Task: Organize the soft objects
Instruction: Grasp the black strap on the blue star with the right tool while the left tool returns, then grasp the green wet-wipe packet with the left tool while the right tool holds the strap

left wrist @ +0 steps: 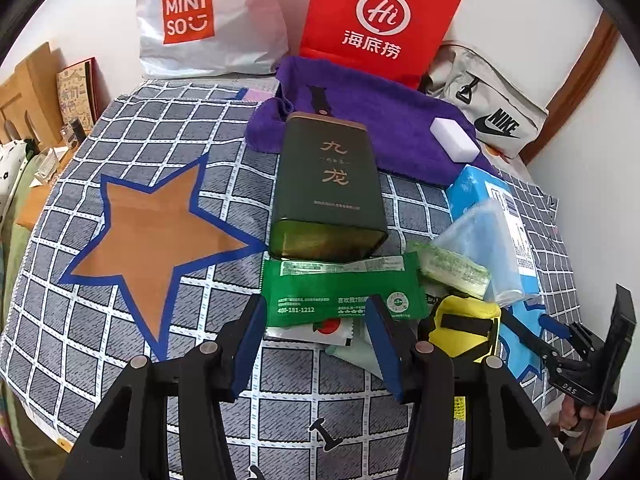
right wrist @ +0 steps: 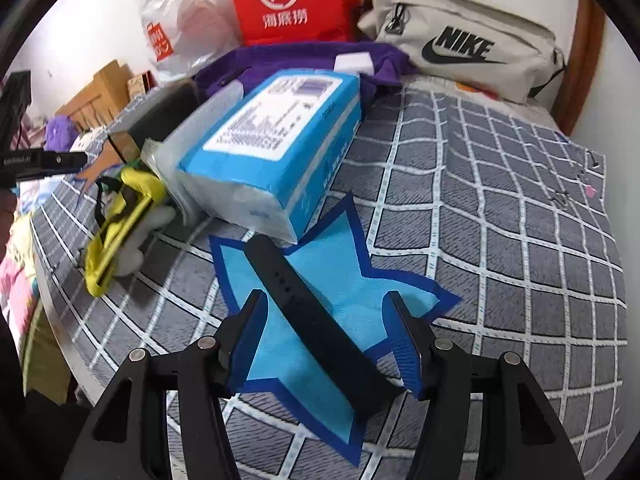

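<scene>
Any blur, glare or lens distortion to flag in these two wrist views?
Left wrist view: sharp throughout, the green tin lettering readable; fisheye bends the checked cloth lines, and the corners are black. Right wrist view: softer, with the red bag logo and the yellow item smeared; no strong glare.

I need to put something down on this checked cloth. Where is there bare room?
Free: the orange star and grid left of the green tin; also the cloth right of the blue tissue pack. Crowded: packets around the green sachet and yellow pouch.
</scene>
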`<action>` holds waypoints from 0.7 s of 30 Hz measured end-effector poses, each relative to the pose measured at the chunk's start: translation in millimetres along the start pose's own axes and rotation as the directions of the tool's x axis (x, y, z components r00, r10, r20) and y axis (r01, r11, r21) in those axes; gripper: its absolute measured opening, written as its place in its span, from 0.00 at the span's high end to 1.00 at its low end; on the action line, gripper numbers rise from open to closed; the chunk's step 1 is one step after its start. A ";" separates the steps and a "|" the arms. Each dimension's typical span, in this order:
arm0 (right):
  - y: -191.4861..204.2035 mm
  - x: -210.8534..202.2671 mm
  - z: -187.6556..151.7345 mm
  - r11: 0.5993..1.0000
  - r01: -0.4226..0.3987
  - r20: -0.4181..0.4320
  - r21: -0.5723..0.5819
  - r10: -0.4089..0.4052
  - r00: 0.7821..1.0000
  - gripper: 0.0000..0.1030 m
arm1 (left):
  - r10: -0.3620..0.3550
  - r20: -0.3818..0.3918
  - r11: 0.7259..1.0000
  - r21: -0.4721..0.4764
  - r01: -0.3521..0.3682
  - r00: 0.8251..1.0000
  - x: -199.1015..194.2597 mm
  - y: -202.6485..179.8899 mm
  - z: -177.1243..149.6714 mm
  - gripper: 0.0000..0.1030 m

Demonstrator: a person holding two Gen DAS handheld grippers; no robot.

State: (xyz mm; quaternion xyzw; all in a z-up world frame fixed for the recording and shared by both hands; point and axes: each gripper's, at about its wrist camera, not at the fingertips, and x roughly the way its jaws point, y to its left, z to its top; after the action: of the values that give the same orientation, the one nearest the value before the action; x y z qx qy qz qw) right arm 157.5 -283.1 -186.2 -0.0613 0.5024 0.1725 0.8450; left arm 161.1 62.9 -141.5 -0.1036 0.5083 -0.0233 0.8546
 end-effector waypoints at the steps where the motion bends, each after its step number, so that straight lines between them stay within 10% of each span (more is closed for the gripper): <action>1: -2.4 4.3 -1.1 1.000 -0.005 -0.019 0.006 0.005 1.000 0.43 | 0.001 0.001 1.000 0.005 -0.001 1.000 0.0 -1.2 0.5 0.53; 14: 43.2 -2.1 -18.2 0.998 -0.053 -0.077 0.037 0.056 0.995 0.65 | -0.009 -0.012 1.000 0.001 0.009 1.000 4.8 6.8 -9.2 0.52; 21: 58.6 0.2 -22.6 0.995 0.068 -0.044 -0.073 -0.071 0.996 0.80 | -0.015 -0.004 1.000 -0.011 0.015 1.000 4.2 14.4 -12.3 0.53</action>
State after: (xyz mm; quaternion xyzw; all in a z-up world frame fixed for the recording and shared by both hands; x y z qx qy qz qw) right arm 118.1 -234.6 -193.3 -0.1128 0.5131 0.1594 0.8358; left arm 151.4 74.5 -153.7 -0.1118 0.5093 -0.0272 0.8529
